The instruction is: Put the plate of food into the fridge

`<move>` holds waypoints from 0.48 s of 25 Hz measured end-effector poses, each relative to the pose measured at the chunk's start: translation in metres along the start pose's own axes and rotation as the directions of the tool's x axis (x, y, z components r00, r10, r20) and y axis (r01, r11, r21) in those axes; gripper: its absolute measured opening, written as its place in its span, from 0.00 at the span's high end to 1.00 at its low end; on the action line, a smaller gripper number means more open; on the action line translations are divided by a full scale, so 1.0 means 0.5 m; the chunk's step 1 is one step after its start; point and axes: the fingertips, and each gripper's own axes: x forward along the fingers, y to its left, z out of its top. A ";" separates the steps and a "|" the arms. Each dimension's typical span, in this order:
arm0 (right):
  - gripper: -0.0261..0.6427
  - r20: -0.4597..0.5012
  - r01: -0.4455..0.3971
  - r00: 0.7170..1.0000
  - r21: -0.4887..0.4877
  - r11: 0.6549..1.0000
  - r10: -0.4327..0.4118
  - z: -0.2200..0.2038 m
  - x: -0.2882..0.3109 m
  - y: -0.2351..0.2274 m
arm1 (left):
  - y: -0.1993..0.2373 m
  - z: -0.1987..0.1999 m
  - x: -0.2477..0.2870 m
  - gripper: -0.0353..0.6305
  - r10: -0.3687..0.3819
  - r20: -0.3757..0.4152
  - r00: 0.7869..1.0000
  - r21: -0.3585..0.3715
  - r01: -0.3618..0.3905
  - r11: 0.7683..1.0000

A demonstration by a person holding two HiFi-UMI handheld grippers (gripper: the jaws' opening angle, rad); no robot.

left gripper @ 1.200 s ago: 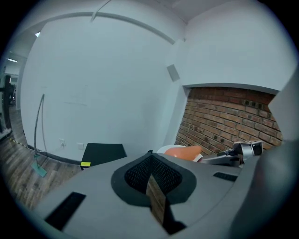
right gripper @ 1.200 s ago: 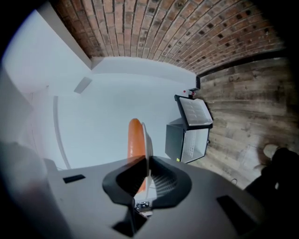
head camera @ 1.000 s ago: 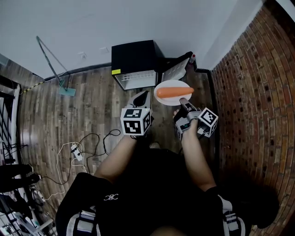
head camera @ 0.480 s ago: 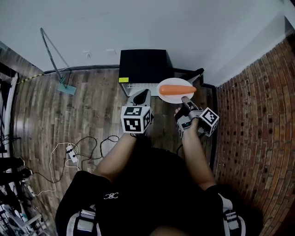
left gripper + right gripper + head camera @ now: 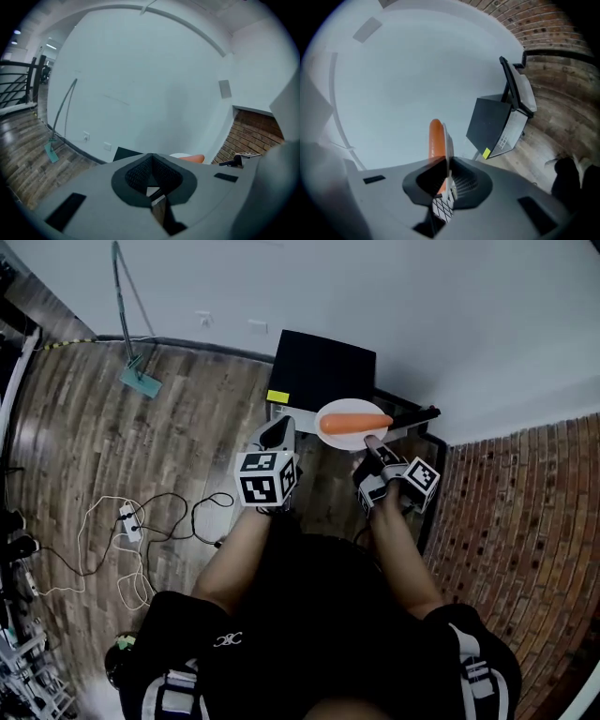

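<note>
The right gripper [image 5: 367,442] pinches the rim of the plate [image 5: 342,442], held just in front of the fridge [image 5: 323,371]; the left gripper [image 5: 278,430] is closed on nothing. With only that edge grip, the plate may tilt and the carrot [image 5: 354,423] roll off

Black short-sleeved top [image 5: 309,615] with small white logo [image 5: 225,640], grey hand-held grippers [image 5: 281,430] [image 5: 372,442], black-and-white marker cubes [image 5: 265,481]

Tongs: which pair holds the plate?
The right tongs, clamped on the rim of the white plate; the left tongs beside it are shut and empty.
</note>
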 end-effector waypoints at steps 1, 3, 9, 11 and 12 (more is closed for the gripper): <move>0.90 -0.019 0.006 1.000 -0.014 1.000 -0.006 -0.009 0.024 -0.003 | 0.027 -0.003 -0.005 0.95 0.021 0.002 1.000 -0.020 -0.021 1.000; 0.90 -0.062 0.007 0.998 -0.045 0.999 -0.010 -0.029 0.073 -0.003 | 0.079 -0.007 -0.015 0.95 0.065 0.003 0.998 -0.052 -0.064 0.997; 0.90 -0.197 -0.014 0.980 -0.073 0.997 -0.001 -0.121 0.186 0.010 | 0.201 -0.013 -0.060 0.95 0.181 0.023 0.983 -0.114 -0.178 0.977; 0.90 -0.236 -0.027 0.972 -0.074 0.997 0.009 -0.142 0.213 0.009 | 0.223 -0.022 -0.070 0.95 0.210 0.022 0.977 -0.131 -0.205 0.970; 0.90 -0.257 -0.027 0.966 -0.078 0.997 0.006 -0.151 0.223 0.006 | 0.231 -0.028 -0.075 0.95 0.225 0.020 0.974 -0.138 -0.220 0.966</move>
